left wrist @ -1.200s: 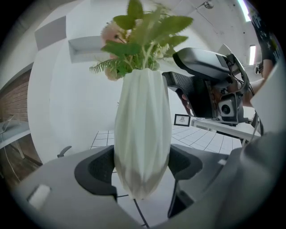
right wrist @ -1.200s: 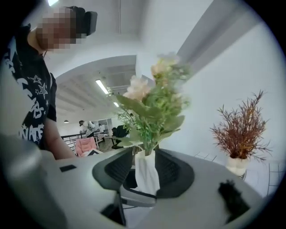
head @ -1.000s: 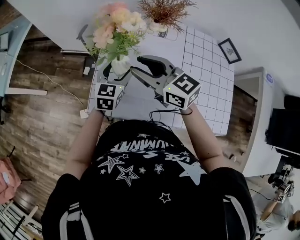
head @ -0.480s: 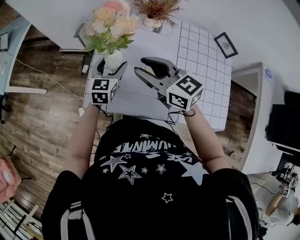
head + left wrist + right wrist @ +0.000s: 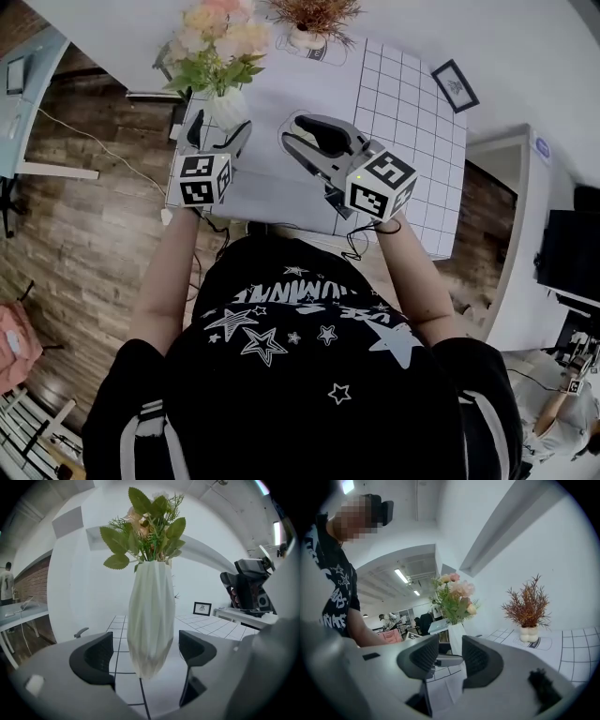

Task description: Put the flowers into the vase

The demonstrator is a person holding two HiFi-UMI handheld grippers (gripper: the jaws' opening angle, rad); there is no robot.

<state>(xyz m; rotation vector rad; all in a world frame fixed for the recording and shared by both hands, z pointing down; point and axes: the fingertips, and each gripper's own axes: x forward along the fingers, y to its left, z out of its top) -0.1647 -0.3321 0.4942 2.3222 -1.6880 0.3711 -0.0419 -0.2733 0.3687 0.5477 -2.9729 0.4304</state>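
Observation:
A white ribbed vase [image 5: 225,105] stands upright on the white table [image 5: 281,202] and holds a bunch of pink and cream flowers [image 5: 216,42] with green leaves. My left gripper [image 5: 218,131] straddles the vase's lower part. Its jaws are opening. In the left gripper view the vase [image 5: 151,616] stands between the pads with a gap on each side, under the flowers [image 5: 147,531]. My right gripper [image 5: 292,131] hovers to the right of the vase, jaws a little apart and empty. The right gripper view shows my right gripper [image 5: 450,656] facing the vase [image 5: 456,634] and flowers [image 5: 454,597].
A reddish dried plant in a small white pot [image 5: 314,19] stands at the table's far edge, also in the right gripper view [image 5: 528,606]. A framed picture [image 5: 454,86] lies on the gridded part. The table's left edge drops to wooden floor [image 5: 84,234]. A black machine [image 5: 248,588] stands far right.
The left jaws have spread off the vase, which now stands free between them. My right gripper has drawn away to the right of the vase.

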